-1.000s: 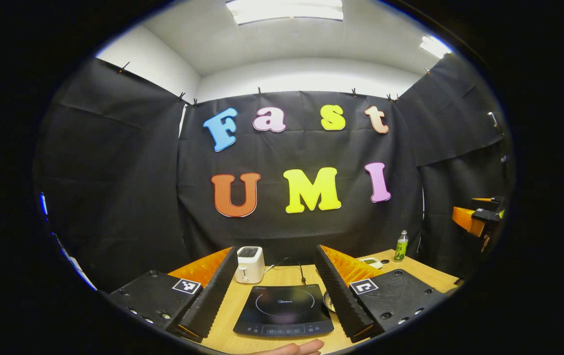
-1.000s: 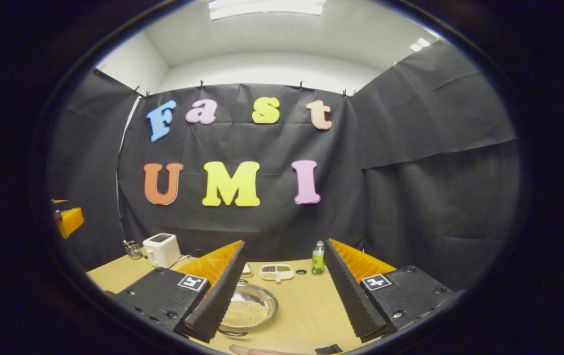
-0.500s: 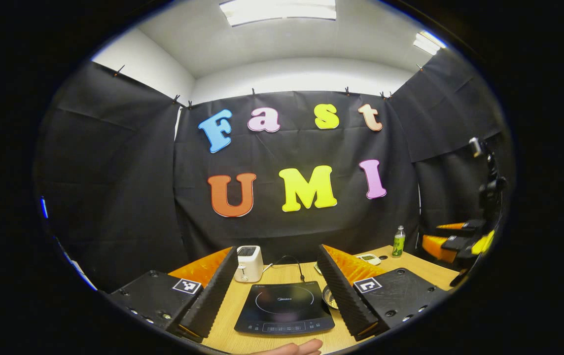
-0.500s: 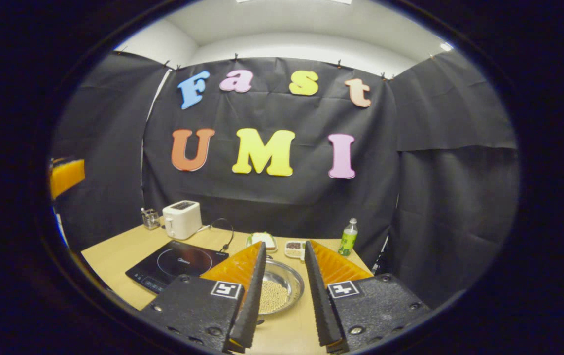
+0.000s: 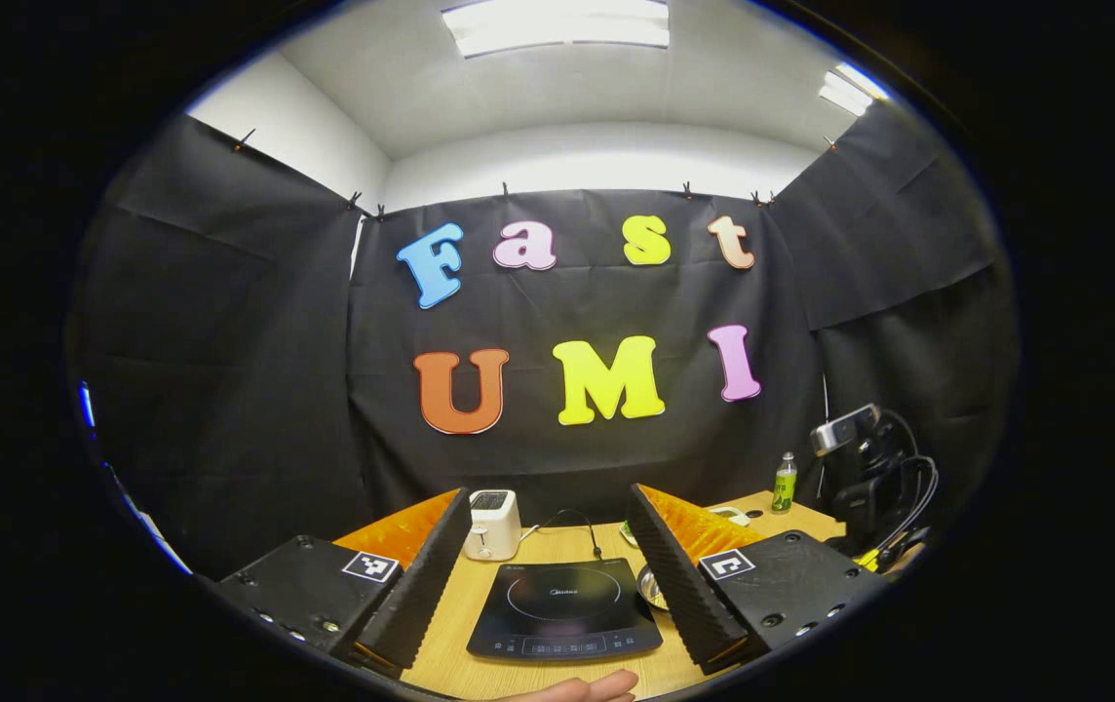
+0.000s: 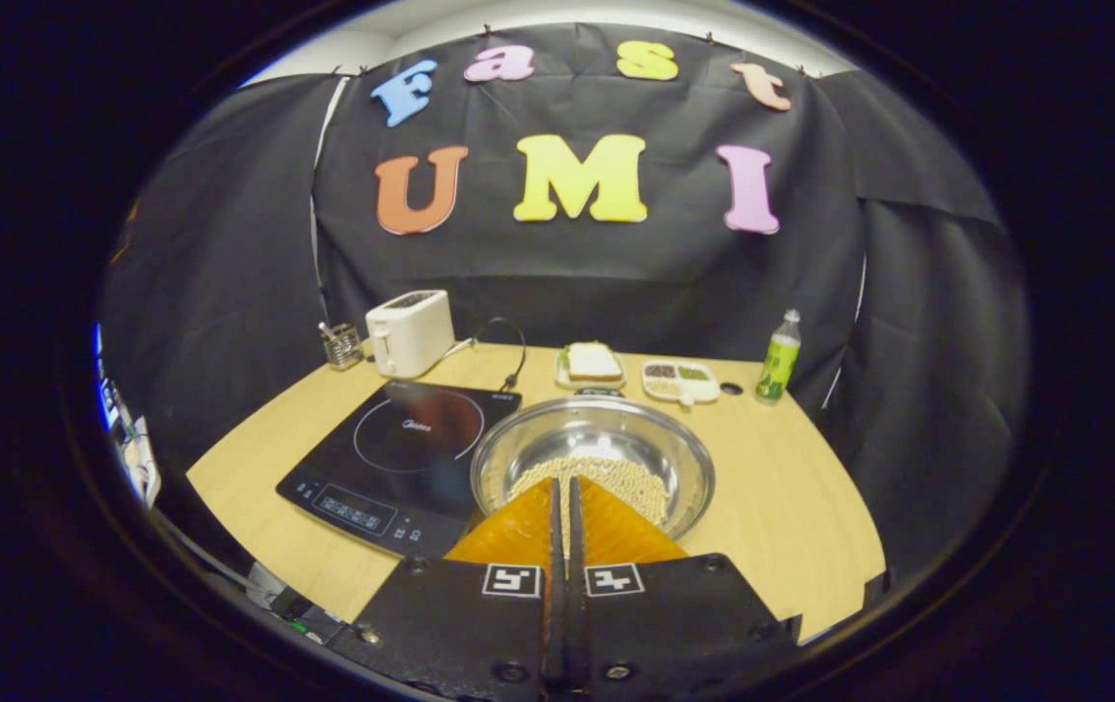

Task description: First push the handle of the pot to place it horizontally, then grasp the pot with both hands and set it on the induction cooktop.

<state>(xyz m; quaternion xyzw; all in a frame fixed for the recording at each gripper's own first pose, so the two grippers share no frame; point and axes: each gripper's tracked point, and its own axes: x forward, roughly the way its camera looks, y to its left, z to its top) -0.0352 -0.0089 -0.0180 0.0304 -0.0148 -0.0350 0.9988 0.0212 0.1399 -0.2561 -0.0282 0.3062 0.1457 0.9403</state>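
The pot (image 6: pixel 593 460), a steel bowl shape, holds pale beans or grains and stands on the tabletop (image 6: pixel 791 507), just right of the cooktop (image 6: pixel 402 458). Behind it lie a plate with a sandwich (image 6: pixel 592 363) and a divided dish (image 6: pixel 679 379) of what may be beans. The right tool (image 6: pixel 564 487) is pressed together with nothing between its fingers, poised over the pot's near rim. The left tool (image 5: pixel 548 546) is spread wide above the cooktop, holding nothing. The cooktop's brand mark is too small to read.
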